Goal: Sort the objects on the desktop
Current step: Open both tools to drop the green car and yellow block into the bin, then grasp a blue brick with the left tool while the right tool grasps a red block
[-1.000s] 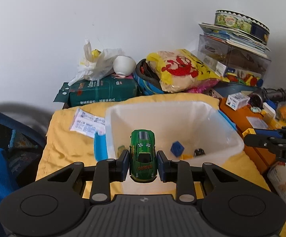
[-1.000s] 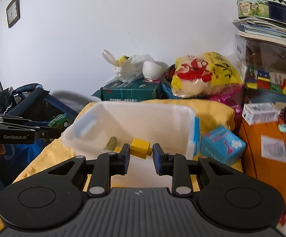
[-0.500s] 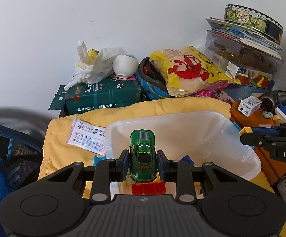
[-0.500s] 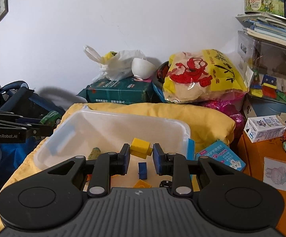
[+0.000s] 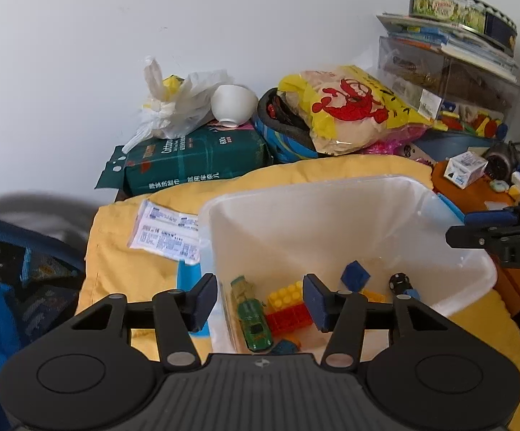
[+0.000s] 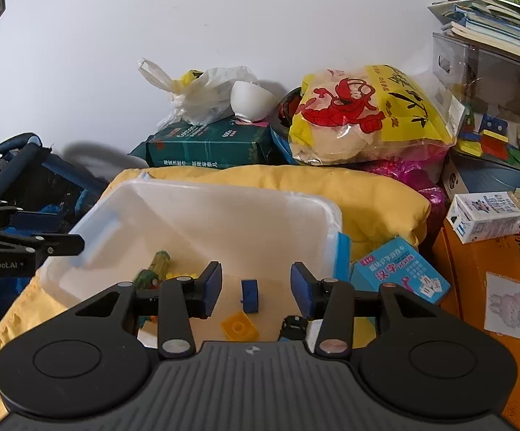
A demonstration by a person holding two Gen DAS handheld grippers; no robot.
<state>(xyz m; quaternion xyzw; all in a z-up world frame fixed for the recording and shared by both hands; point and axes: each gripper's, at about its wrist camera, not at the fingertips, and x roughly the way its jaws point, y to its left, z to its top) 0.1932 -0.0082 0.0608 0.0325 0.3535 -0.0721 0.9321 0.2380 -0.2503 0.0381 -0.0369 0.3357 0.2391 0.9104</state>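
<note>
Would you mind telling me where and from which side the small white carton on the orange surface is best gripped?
Judging by its pose, the white carton lies on its side, so come from above and close across its two long faces near the middle; the neighbouring fan leaves little room sideways.

Matte black plastic left gripper (image 5: 258, 300) with ribbed housing, round side discs, silver screw heads, dark blue finger pads (image 5: 314, 301), matching black right gripper (image 6: 256, 289), white lettering on its side

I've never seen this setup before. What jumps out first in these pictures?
Probably the clear plastic tub on the yellow cushion, with a green toy car and bright building blocks inside. Behind it, against the wall, sits a yellow bag with a red lobster.
</note>
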